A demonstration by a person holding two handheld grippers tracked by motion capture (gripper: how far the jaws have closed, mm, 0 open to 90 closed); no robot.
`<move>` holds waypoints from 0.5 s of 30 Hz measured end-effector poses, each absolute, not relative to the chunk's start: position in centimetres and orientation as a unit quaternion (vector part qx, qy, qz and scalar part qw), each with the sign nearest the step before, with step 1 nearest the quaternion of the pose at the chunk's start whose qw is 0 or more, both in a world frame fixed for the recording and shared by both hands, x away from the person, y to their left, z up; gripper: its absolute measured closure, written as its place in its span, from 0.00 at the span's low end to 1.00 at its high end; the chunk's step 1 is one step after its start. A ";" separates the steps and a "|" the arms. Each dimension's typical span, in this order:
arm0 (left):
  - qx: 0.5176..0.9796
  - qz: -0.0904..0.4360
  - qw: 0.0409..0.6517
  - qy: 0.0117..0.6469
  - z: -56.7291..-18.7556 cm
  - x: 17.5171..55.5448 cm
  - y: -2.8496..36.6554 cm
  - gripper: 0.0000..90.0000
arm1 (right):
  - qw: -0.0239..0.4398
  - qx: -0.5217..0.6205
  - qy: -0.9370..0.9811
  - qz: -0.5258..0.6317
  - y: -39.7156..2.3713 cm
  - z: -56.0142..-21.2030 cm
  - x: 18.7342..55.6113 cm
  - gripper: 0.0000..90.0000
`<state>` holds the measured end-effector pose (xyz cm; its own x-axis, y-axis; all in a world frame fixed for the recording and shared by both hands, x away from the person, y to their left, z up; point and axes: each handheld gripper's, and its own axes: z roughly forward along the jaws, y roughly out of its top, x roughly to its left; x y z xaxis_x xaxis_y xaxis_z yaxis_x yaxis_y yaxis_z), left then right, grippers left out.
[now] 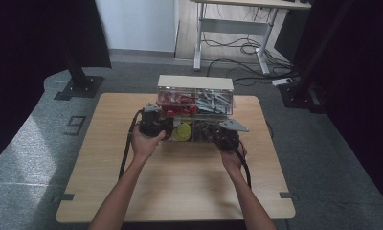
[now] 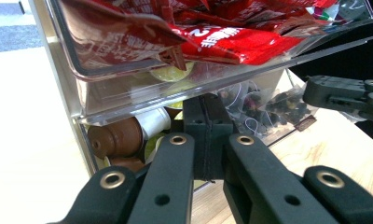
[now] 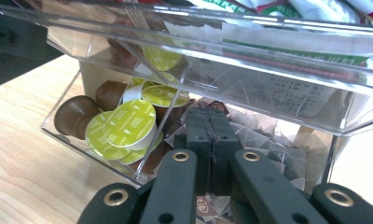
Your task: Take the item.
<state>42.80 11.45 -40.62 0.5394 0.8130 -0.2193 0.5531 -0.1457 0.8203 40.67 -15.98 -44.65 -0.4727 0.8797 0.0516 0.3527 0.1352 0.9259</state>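
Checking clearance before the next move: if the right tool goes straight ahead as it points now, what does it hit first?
Likely the heap of clear tea bags in the lower clear drawer: the right tool, jaws shut, points into them, under the upper drawer. Depth is unclear; it may already touch.

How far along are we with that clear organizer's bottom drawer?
Done: both grippers have reached the clear organizer, and its lower drawer with the coffee capsules sticks out in front. In hand: left gripper and right gripper are shut against the drawer front. Whether it's going in or out, I can't tell.
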 end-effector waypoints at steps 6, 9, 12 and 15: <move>0.744 0.140 0.465 0.460 -40.6 42.8 11.4 1.00 | 0.266 0.435 0.702 0.497 -16.2 -44.3 40.3 0.99; 0.744 0.140 0.465 0.460 -40.6 42.8 11.4 1.00 | 0.266 0.434 0.702 0.499 -16.3 -44.2 40.2 0.99; 0.744 0.140 0.465 0.460 -40.6 42.8 11.4 1.00 | 0.266 0.433 0.700 0.501 -16.5 -44.1 40.0 0.99; 0.744 0.140 0.465 0.460 -40.6 42.8 11.4 1.00 | 0.265 0.433 0.700 0.502 -16.7 -44.0 39.9 0.99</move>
